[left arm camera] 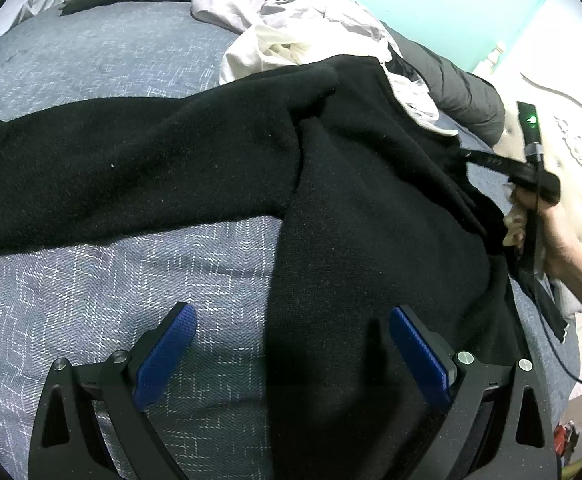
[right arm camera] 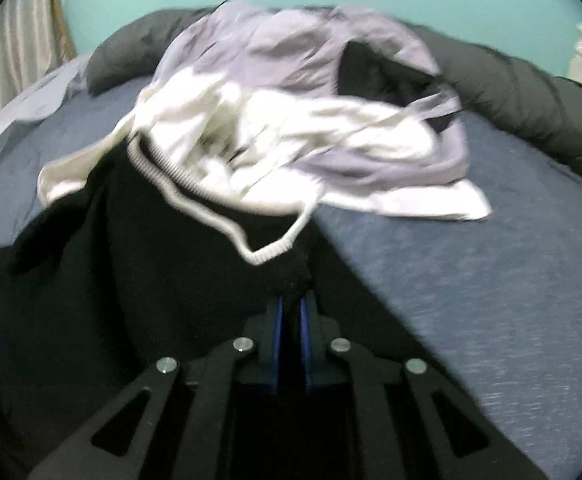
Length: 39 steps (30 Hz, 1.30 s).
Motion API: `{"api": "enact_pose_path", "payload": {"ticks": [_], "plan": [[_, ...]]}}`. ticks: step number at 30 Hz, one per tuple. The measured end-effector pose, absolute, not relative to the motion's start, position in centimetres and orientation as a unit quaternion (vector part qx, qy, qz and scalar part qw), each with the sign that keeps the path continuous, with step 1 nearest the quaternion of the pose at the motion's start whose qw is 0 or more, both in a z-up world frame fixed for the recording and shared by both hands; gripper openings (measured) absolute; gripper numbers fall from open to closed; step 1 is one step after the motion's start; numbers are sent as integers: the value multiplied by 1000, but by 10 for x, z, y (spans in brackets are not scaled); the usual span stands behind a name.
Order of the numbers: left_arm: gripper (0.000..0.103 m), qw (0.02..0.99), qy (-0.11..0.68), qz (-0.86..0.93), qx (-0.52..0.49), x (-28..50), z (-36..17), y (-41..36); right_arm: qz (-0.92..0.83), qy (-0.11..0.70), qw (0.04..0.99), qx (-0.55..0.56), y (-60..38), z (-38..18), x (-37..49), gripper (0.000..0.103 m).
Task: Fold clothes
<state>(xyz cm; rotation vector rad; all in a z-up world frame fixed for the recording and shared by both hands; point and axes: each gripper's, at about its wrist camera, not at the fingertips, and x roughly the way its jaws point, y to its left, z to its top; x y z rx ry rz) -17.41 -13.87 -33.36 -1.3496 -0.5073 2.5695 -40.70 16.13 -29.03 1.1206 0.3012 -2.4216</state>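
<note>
My left claw (left arm camera: 291,356) hangs wide open at the bottom of its own view, its blue pads (left arm camera: 167,356) spread well apart with nothing between them. One pad sits over the blue-grey bedspread (left arm camera: 91,300), the other over the black sweater (left arm camera: 351,220), which lies spread across the middle of that frame from the left edge to the right.

My right claw (right arm camera: 289,312) is pinched nearly closed on a fold of the same black sweater (right arm camera: 151,280), the cloth bunched up at its tips in the lower middle of its view. A white ribbed trim (right arm camera: 219,220) edges the sweater's neck just above. In the left view, my right hand (left arm camera: 563,240) holds that claw at the right edge.

A heap of white and lilac clothes (right arm camera: 291,128) lies behind the sweater, in the upper middle. A dark grey quilt (right arm camera: 531,108) is rolled along the far side. I can read no writing or labels anywhere.
</note>
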Motion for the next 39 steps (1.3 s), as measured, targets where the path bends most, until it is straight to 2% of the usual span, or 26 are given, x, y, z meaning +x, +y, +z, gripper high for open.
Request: {"api": "enact_pose_path", "payload": {"ticks": [4, 13, 22, 25, 26, 27, 32, 34, 37, 39], "plan": [[99, 96, -168, 868, -457, -175, -334, -138, -890, 105, 199, 396, 180, -267, -425, 7], [100, 95, -161, 868, -461, -177, -338, -137, -888, 161, 160, 400, 158, -243, -474, 7], [102, 97, -160, 867, -463, -179, -339, -136, -860, 191, 126, 456, 144, -295, -511, 8], [102, 98, -160, 866, -463, -180, -340, -136, -872, 176, 144, 432, 154, -291, -505, 17], [102, 98, -160, 866, -463, -180, -340, -136, -877, 172, 150, 422, 160, -284, -501, 25], [102, 98, -160, 866, -463, -181, -340, -136, -882, 168, 156, 412, 166, -277, -498, 28], [102, 98, -158, 866, -463, -181, -340, -134, -892, 100, 164, 410, 225, -245, -489, 29], [102, 97, -156, 867, -463, -180, -339, -132, -881, 75, 167, 436, 246, -249, -487, 32], [102, 96, -153, 868, -464, -180, -339, -131, -857, 54, 177, 482, 260, -268, -481, 47], [102, 95, -151, 868, -464, -180, -339, -131, -843, 59, 191, 499, 259, -283, -474, 48]]}}
